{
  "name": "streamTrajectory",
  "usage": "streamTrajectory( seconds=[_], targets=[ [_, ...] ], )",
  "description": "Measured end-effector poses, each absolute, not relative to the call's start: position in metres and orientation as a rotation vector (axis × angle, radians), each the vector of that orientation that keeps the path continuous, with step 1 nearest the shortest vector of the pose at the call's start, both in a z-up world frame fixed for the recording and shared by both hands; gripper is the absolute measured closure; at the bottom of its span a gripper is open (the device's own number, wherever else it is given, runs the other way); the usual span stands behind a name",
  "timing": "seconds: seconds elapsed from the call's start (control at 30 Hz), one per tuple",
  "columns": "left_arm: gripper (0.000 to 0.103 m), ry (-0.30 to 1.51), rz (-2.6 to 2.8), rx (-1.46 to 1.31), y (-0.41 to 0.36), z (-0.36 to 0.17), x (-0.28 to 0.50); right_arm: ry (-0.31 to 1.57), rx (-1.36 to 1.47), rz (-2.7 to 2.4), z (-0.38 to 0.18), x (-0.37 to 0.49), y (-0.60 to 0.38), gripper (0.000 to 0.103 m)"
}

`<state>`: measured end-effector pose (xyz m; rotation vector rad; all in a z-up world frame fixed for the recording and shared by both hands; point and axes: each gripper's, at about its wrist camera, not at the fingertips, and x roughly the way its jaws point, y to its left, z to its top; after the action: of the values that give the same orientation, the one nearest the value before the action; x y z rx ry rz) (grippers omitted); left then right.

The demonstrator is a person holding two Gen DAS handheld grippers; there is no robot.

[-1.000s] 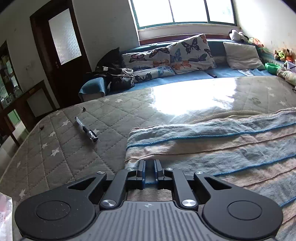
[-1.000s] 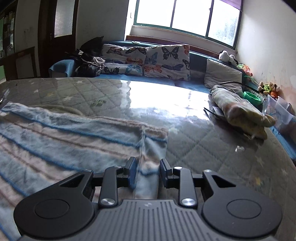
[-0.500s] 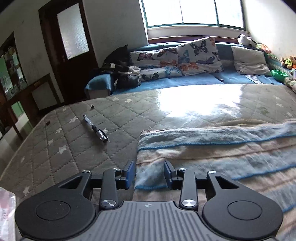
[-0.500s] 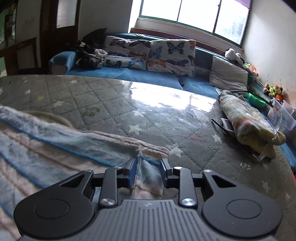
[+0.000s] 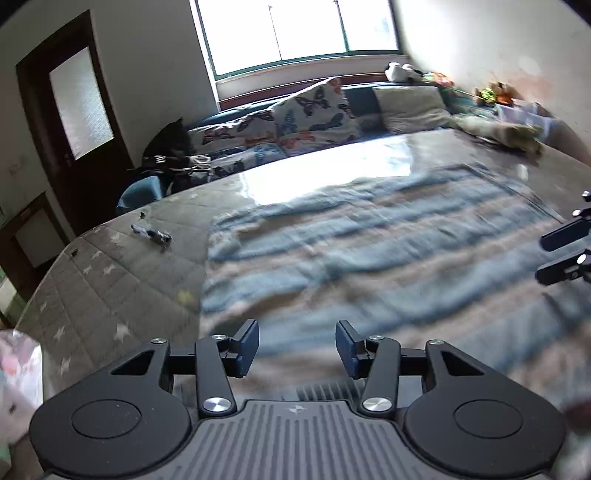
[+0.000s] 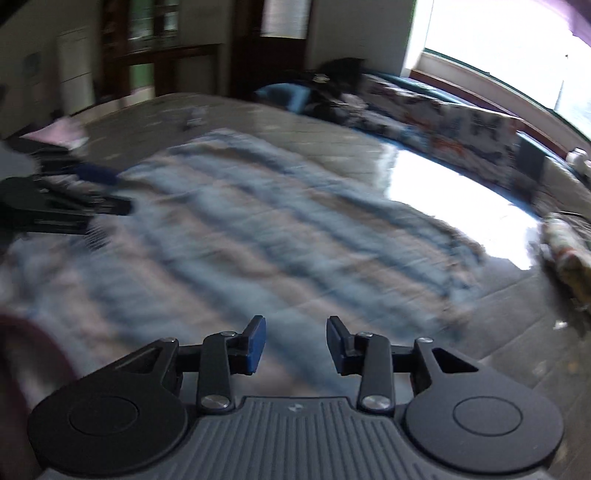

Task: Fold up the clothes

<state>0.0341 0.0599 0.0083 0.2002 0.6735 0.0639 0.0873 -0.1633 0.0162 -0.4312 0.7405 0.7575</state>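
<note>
**Both grippers open above the spread striped cloth**

The left gripper has its jaws set wide apart with nothing between them; it sits over the near edge of the striped cloth. The right gripper is likewise spread and empty, above the same cloth.

The cloth, blue and pinkish-beige in bands, lies flat across the quilted mattress, occupying most of its middle. Both views are motion-blurred, so folds and edges are not clearly legible.

In the left view the right gripper's fingers enter from the right edge, over the cloth. A pen-like object lies on the mattress, just beside the cloth's far left corner. Butterfly-print pillows line the far side beneath the window.
</note>
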Motion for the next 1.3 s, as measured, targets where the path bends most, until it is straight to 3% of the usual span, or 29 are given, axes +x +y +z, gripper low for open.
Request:
streamTrajectory(
  seconds=[0.4, 0.5, 0.7, 1.0, 1.3],
  targets=[
    [0.052, 0.622, 0.031, 0.253, 0.03, -0.005, -0.051, 0.701, -0.435, 0.853, 0.01, 0.004, -0.186, 0.065],
    [0.052, 0.622, 0.003, 0.243, 0.022, -0.005, -0.061, 0.719, -0.419, 0.846, 0.01, 0.004, -0.199, 0.059],
    [0.063, 0.644, -0.025, 0.197, 0.015, -0.004, -0.072, 0.753, -0.415, 0.836, 0.011, 0.005, -0.219, 0.059],
    [0.065, 0.674, -0.061, 0.144, 0.012, 0.0, -0.081, 0.792, -0.394, 0.792, 0.012, 0.004, -0.245, 0.058],
    [0.046, 0.655, -0.08, 0.147, 0.025, 0.011, -0.071, 0.763, -0.322, 0.71, 0.021, 0.005, -0.258, 0.059]
  ],
)
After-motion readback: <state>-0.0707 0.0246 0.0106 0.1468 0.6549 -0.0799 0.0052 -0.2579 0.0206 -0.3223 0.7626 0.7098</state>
